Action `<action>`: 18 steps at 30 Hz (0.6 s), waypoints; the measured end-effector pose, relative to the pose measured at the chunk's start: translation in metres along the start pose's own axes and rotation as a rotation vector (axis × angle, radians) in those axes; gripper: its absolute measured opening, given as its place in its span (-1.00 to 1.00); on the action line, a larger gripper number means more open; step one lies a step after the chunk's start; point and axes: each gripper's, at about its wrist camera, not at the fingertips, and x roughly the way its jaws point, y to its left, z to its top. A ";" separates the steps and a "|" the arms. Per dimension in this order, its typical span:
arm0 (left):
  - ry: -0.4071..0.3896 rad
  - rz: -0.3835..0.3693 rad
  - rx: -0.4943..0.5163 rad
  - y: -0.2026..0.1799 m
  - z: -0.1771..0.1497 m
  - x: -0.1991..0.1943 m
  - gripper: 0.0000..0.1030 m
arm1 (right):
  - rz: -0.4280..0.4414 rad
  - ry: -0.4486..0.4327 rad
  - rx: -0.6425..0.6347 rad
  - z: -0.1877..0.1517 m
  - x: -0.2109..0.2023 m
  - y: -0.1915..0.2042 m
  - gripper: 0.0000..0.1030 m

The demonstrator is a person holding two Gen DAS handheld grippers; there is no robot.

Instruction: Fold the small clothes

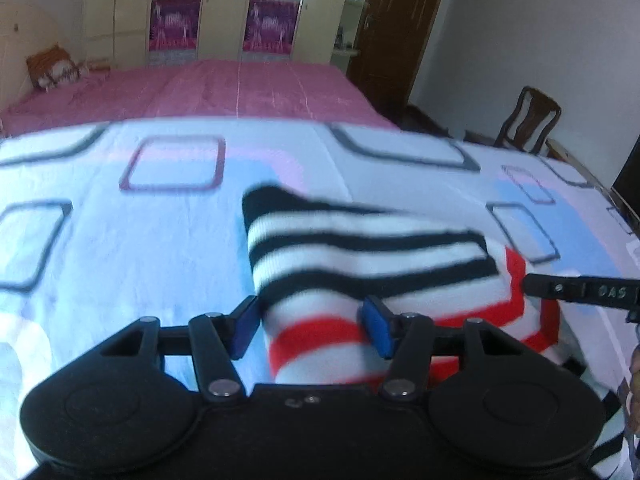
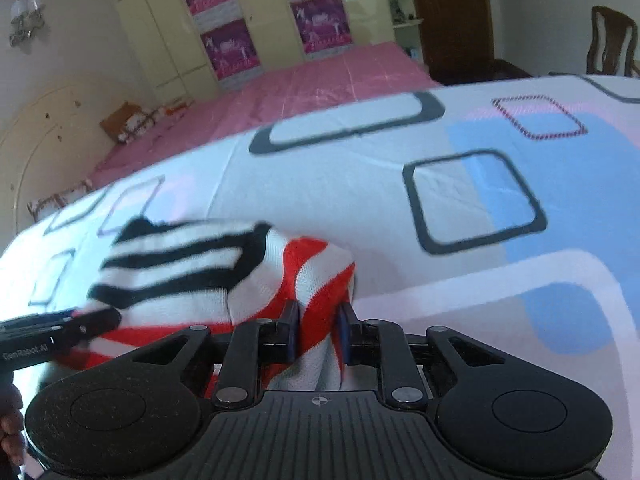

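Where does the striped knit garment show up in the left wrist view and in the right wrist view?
Left wrist view: the striped knit garment lies centre to lower right, running between the gripper's blue pads.
Right wrist view: it sits lower left of centre, its red-striped end bunched in the gripper.
Shared landmark: the pink bedspread behind.

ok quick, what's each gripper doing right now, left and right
Left gripper: jaws apart, striped garment between the pads; whether they press on it cannot be told.
Right gripper: closed on a bunched fold of the striped garment.
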 end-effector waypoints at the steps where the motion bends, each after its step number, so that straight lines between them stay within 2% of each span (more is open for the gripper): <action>1: -0.022 0.009 0.012 -0.002 0.004 -0.001 0.04 | -0.002 -0.028 -0.004 0.004 -0.005 0.002 -0.63; 4: -0.014 0.021 0.023 -0.006 0.011 0.010 0.04 | -0.011 -0.081 -0.058 0.015 -0.008 0.019 -0.63; 8: 0.018 0.053 0.026 -0.005 0.011 0.028 0.09 | -0.022 -0.050 -0.094 0.019 0.015 0.038 -0.63; 10: 0.036 0.057 0.010 -0.001 0.010 0.033 0.23 | -0.055 -0.010 -0.098 0.014 0.032 0.036 -0.63; 12: 0.052 0.043 -0.036 0.007 0.009 0.035 0.29 | -0.079 0.009 -0.088 0.008 0.042 0.028 -0.63; 18: 0.058 0.039 -0.047 0.010 0.007 0.036 0.32 | -0.095 -0.004 -0.140 0.000 0.045 0.024 -0.64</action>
